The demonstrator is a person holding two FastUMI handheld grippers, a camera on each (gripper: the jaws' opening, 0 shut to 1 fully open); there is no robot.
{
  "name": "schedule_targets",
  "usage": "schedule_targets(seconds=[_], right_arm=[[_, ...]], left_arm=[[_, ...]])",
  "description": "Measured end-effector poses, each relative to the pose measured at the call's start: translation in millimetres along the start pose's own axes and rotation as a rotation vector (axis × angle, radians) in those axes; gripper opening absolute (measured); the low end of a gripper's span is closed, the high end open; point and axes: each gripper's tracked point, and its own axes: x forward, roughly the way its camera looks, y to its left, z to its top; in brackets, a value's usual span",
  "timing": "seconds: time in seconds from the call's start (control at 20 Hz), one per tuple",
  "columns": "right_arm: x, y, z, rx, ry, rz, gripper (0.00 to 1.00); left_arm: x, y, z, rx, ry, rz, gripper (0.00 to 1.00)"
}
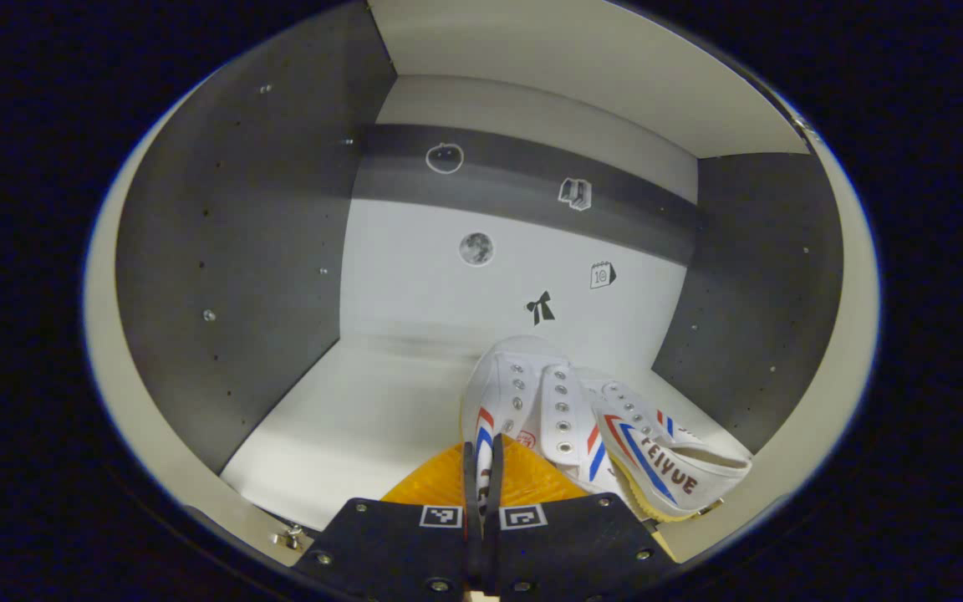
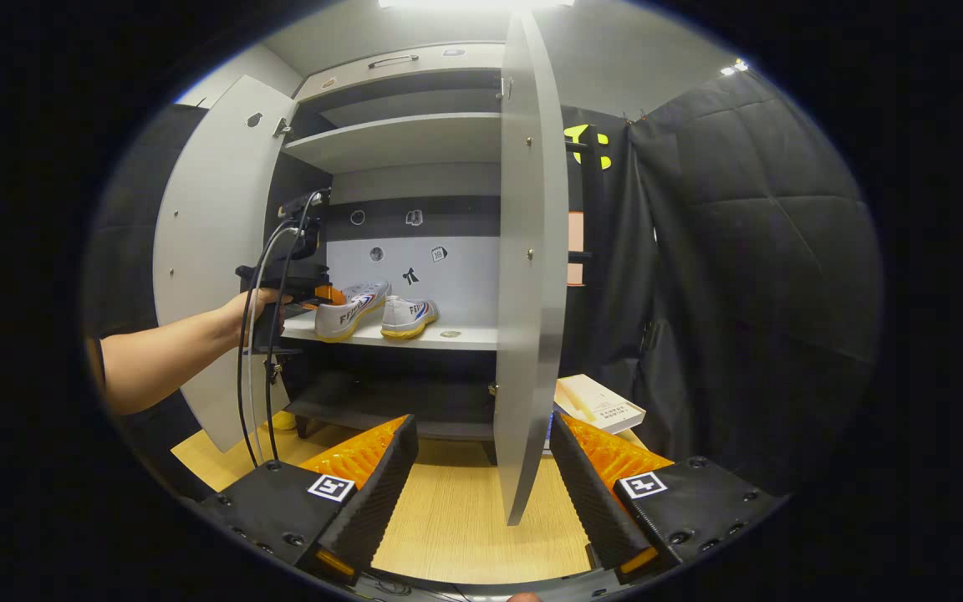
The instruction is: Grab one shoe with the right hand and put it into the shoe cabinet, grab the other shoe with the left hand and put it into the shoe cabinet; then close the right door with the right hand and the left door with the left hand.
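So we've got the left gripper deep inside the shoe cabinet, fingers pinched nearly together on the heel edge of the left-hand sneaker. It sits on the white middle shelf touching the second sneaker. From the right gripper view that's two sneakers side by side, toes toward the back panel. The right gripper hangs outside with its jaws spread wide, gripping nothing, the right door's edge standing between its fingers.

Risk as we see it: pulling the left gripper out before it lets go could drag that shoe off the shelf edge, or knock its neighbour. Two doors, both open; the left door is next to the person's forearm, so swinging it early would hit the arm.
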Motion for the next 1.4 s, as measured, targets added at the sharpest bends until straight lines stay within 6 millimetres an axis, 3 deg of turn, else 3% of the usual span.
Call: schedule_targets(seconds=[0.15,0.2,0.35,0.4,0.45,0.6,0.65,0.75,0.95,1.05,1.1,1.15,1.2,1.25,1.4], right_arm=[[-2,-5,3,0.007,-0.005,-0.010,0.99],[-2,-6,6,0.009,-0.011,-0.010,0.94],[-5,-10,17,0.013,-0.038,-0.010,0.99],[-7,-12,21,0.013,-0.050,-0.010,0.99],[-9,-15,28,0.013,-0.063,-0.011,0.99],[-16,-31,46,0.021,-0.104,-0.033,0.99],[-18,-38,52,0.024,-0.116,-0.045,0.94],[-20,-54,65,0.036,-0.139,-0.073,0.99],[-20,-92,85,0.058,-0.174,-0.148,0.99],[-16,-109,92,0.070,-0.186,-0.178,0.99],[-14,-116,93,0.076,-0.187,-0.193,0.94],[-11,-121,96,0.081,-0.190,-0.202,0.99],[-6,-128,100,0.085,-0.193,-0.215,0.94],[-1,-134,104,0.090,-0.196,-0.229,0.98],[12,-145,117,0.099,-0.217,-0.251,0.98]], left_arm=[[8,-1,0,-0.034,0.037,0.000,0.01],[9,-2,-1,-0.024,0.040,0.001,0.01],[-2,-2,6,0.010,0.018,0.024,0.03],[-6,1,18,0.030,-0.027,0.048,0.23],[-9,5,28,0.063,-0.074,0.071,0.24],[-62,-11,63,0.129,-0.202,0.065,0.89],[-79,-17,70,0.144,-0.234,0.054,0.89],[-116,-33,84,0.173,-0.301,0.028,0.89],[-186,-58,84,0.229,-0.376,-0.010,0.89],[-213,-68,77,0.233,-0.397,-0.026,0.89],[-228,-71,71,0.232,-0.399,-0.043,0.89],[-241,-72,64,0.237,-0.394,-0.047,0.89],[-253,-73,55,0.246,-0.390,-0.049,0.89],[-266,-73,49,0.252,-0.391,-0.049,0.89],[-305,-62,27,0.231,-0.387,-0.036,0.89]])
